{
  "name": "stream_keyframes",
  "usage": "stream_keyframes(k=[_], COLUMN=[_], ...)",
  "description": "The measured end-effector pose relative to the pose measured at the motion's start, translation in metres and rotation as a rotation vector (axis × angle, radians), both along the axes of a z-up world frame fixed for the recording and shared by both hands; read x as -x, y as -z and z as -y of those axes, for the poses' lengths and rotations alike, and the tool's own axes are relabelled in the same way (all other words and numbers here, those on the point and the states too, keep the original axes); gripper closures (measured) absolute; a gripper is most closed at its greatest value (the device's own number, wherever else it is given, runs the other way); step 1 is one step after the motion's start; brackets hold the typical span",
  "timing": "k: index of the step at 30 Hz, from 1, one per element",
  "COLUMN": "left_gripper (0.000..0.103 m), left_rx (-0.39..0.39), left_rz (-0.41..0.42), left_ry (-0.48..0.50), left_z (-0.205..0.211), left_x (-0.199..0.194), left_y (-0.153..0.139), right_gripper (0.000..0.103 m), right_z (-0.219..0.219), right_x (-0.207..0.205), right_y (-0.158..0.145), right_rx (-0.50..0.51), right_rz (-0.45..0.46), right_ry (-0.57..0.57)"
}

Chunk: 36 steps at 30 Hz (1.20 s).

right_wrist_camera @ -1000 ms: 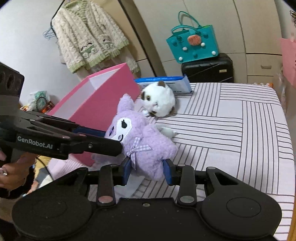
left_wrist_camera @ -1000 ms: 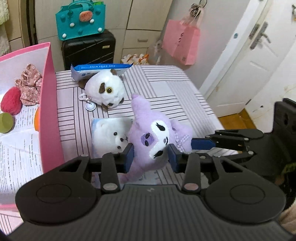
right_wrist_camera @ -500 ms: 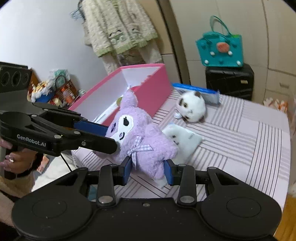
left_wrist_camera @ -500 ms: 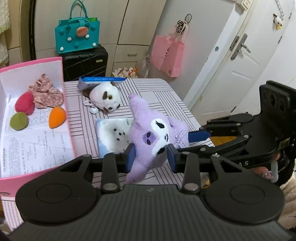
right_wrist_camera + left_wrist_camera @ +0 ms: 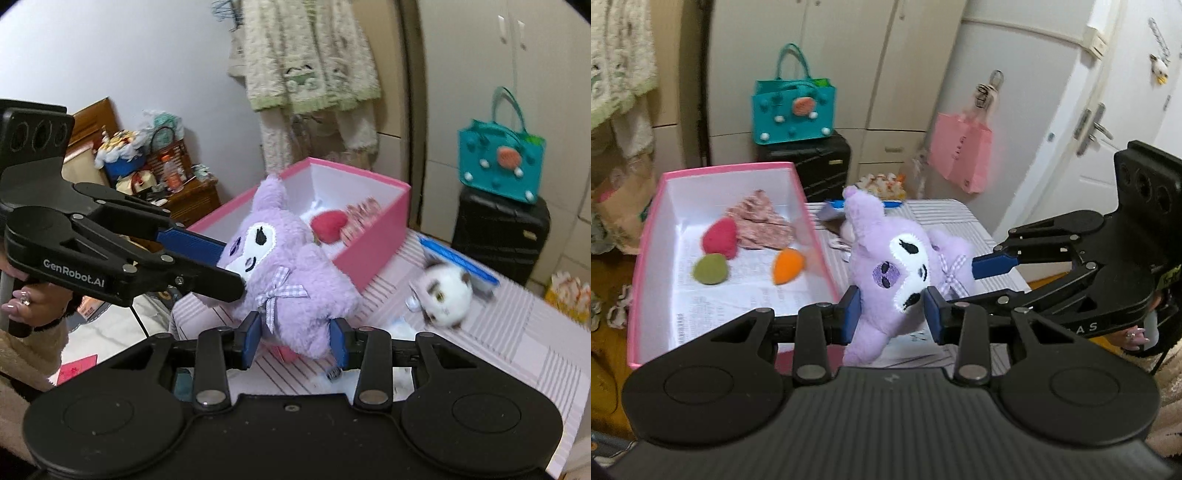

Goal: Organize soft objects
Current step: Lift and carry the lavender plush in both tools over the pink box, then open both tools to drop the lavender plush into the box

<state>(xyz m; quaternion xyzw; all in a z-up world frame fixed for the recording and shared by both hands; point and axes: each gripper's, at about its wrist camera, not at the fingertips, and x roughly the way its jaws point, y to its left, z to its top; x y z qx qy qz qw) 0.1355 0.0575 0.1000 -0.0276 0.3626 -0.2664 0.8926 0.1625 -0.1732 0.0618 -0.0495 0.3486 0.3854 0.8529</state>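
Observation:
A purple plush [image 5: 897, 266] hangs in the air over the striped table, beside the near corner of the pink box [image 5: 727, 171]. My left gripper [image 5: 892, 314] is shut on its head. From the plush's other side, my right gripper [image 5: 295, 338] holds its body; the jaws are opening slightly while the pads still touch the fur. In the right wrist view the purple plush [image 5: 291, 266] partly hides the pink box [image 5: 369, 181], and the left gripper [image 5: 229, 266] reaches in from the left. Inside the box lie a red pad [image 5: 720, 236], a green pad [image 5: 711, 269], an orange pad [image 5: 788, 264] and a floral scrunchie [image 5: 761, 221].
A white cat plush [image 5: 443, 295] and a blue pack [image 5: 458, 262] lie on the striped table [image 5: 498, 350]. A black suitcase [image 5: 498, 236] with a teal bag [image 5: 498, 162] stands behind it. A pink bag [image 5: 960, 155] hangs by the white door. A person's hand [image 5: 26, 306] holds the left gripper.
Both grippers have lifted the purple plush off the table and carried it toward the pink box. The box's inside now shows more fully, and the white cat plush has dropped back.

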Motion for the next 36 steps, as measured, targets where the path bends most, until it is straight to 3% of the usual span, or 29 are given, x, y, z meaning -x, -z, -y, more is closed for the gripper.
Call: stream_keyframes(k=[4,9,18,23,29,33,36], left_gripper=[0.067,0.067,0.067,0.065,0.065,0.077,0.08], left_rx=[-0.004,-0.002,-0.009,-0.025,-0.094,-0.16,-0.146], left_rz=[-0.029,-0.09,-0.268,-0.375,-0.425,-0.45,-0.504], left_ry=[-0.053,-0.141,-0.256,-0.269,-0.262,-0.225,-0.198], left_z=[-0.021,-0.049,-0.079,-0.085,-0.082,-0.072,-0.072], left_x=[-0.013,-0.04,-0.101,-0.13,-0.149,-0.163,-0.173], left_y=[-0.009,-0.007,0.028,0.059,0.075,0.079,0.09], right_gripper=[0.057,0.067,0.071,0.071,0.071,0.075,0.079], right_z=[-0.025,-0.053,-0.101,-0.124,-0.138,-0.142,-0.145], right_x=[-0.017,-0.047,-0.108,-0.13,-0.152,-0.16,-0.164], right_y=[-0.012,-0.017,0.006,0.026,0.046,0.051,0.053], right_rx=[0.031,0.068,0.148,0.225,0.255,0.281,0.273], right_rz=[0.019,0.009,-0.087,-0.126,-0.208,-0.248,-0.297], right_ry=[-0.048,-0.12,-0.166,-0.218,-0.213,-0.165,-0.183])
